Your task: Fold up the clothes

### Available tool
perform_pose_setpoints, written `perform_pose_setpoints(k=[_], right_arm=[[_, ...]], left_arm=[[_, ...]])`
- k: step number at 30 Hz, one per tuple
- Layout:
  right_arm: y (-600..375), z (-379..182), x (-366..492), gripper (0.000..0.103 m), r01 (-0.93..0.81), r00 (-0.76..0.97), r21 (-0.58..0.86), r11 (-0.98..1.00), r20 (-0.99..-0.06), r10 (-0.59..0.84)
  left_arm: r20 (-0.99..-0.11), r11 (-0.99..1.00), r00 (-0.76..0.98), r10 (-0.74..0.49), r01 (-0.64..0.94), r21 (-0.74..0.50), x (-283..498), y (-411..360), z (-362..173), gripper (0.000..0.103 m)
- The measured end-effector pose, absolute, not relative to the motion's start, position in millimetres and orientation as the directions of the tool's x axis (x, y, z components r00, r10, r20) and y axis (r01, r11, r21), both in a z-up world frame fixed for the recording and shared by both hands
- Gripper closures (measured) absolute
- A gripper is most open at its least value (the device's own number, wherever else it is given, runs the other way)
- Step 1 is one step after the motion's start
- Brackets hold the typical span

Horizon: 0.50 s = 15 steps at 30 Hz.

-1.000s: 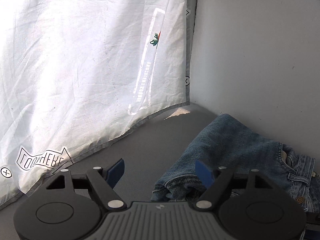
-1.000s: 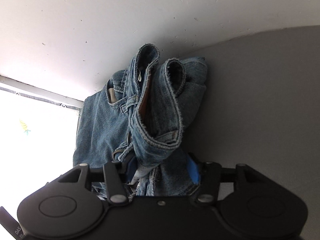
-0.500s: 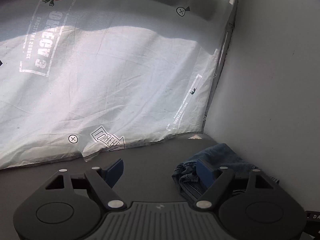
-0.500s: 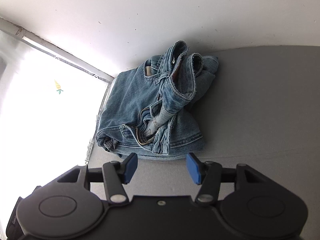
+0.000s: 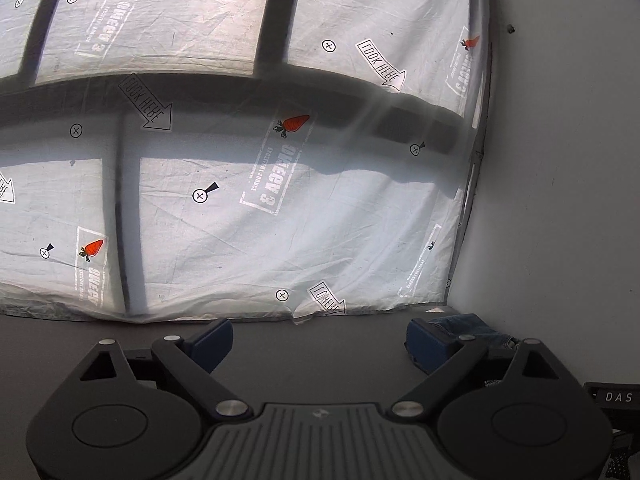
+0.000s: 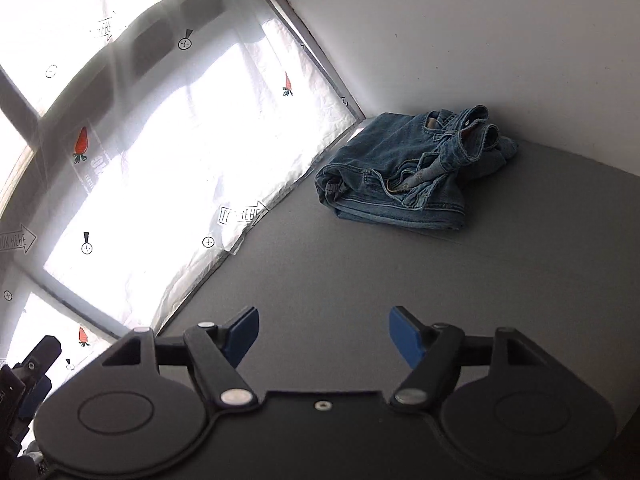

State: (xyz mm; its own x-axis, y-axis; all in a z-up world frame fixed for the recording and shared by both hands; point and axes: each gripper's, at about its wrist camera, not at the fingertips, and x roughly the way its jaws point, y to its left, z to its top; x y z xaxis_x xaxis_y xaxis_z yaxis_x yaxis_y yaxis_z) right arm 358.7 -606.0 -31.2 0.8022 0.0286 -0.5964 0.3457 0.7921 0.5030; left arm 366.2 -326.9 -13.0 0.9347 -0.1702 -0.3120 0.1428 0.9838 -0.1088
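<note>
A folded pair of blue denim jeans (image 6: 404, 172) lies on the grey table (image 6: 360, 280) in the far corner, against the white wall and the curtain. In the left wrist view only a strip of the jeans (image 5: 468, 325) shows behind the right finger. My right gripper (image 6: 324, 336) is open and empty, well back from the jeans over bare table. My left gripper (image 5: 318, 340) is open and empty, to the left of the jeans.
A white printed curtain (image 5: 248, 184) hangs along the table's far edge over a window. A white wall (image 6: 480, 32) bounds the table on the right. The other gripper's black body (image 6: 28, 380) shows at the lower left of the right wrist view.
Both grippers have pulled back from the jeans. The right gripper let go of the denim and opened. The jeans now lie folded in the corner.
</note>
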Motion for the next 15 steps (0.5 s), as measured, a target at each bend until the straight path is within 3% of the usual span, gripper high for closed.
perform_pose_setpoints(k=[6,8,10,15], right_arm=[[-517,-6,293,0.017,0.096,0.817,0.353,0.931,-0.562,0.129],[-493,0,271,0.016,0.027,0.822,0.315,0.949,-0.547,0.158],[-472,6,248,0.009,-0.026,0.831,0.276,0.961,-0.528,0.174],[-426,8,193,0.001,-0.129,0.834,0.202,0.971,-0.508,0.217]], left_arm=[[-0.31,0.998,0.949,-0.051,0.042,-0.037,254,-276,-2,0.0],[-0.302,0.999,0.953,-0.026,0.014,-0.045,219,-258,-2,0.0],[-0.297,0.998,0.955,-0.01,-0.008,-0.06,186,-242,-3,0.0],[-0.363,0.988,0.931,0.028,-0.082,-0.133,131,-211,-7,0.0]])
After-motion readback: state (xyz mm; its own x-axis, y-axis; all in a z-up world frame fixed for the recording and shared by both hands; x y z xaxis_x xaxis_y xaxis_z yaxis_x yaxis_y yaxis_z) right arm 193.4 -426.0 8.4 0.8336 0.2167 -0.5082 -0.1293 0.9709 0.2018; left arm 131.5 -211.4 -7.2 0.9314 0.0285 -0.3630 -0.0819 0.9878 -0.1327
